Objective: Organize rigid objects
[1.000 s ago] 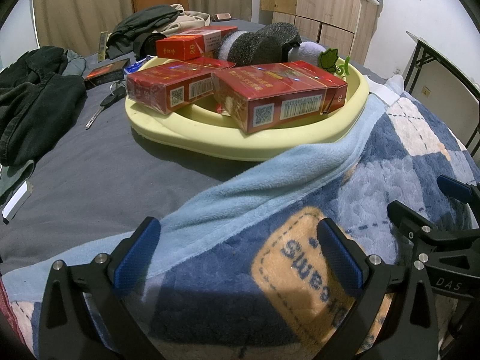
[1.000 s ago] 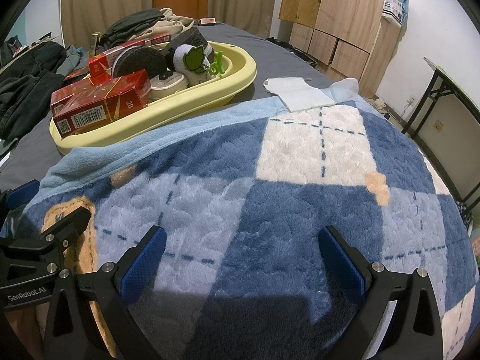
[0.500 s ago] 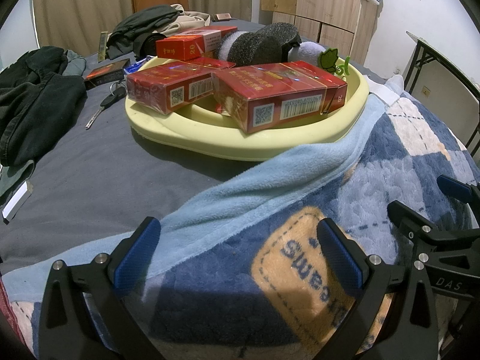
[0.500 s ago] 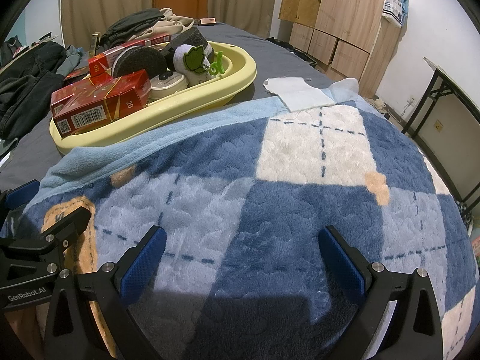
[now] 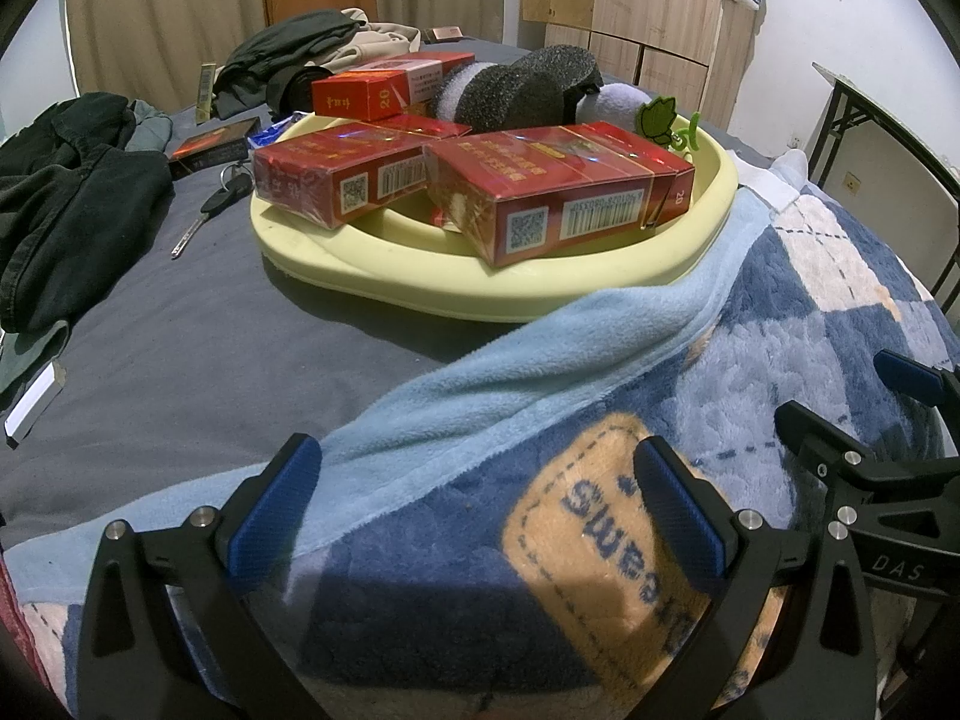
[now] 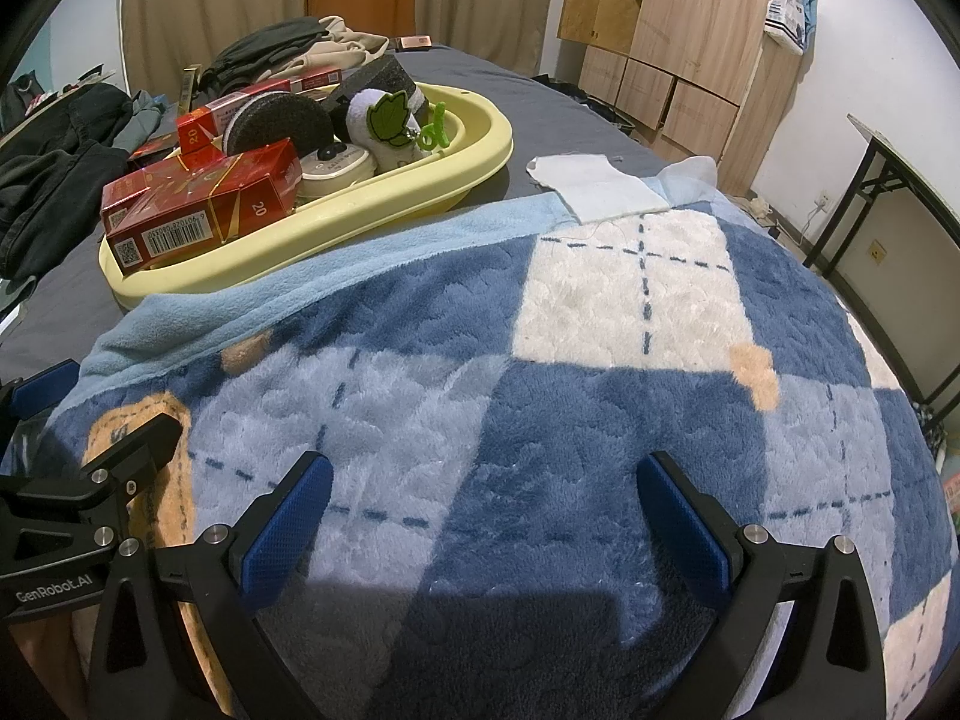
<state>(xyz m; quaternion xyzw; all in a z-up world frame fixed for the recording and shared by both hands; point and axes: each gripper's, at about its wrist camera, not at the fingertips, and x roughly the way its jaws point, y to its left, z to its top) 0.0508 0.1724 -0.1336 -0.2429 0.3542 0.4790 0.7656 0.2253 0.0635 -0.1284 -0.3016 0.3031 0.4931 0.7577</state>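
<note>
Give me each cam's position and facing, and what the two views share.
Left wrist: on the left tongs, low over the plaid blanket, facing the yellow tub; right tongs at its right edge.
Right wrist: on the right tongs, over the same blanket, tub ahead-left; left tongs at its left edge.
Shared: tub, red cartons, blanket.
</note>
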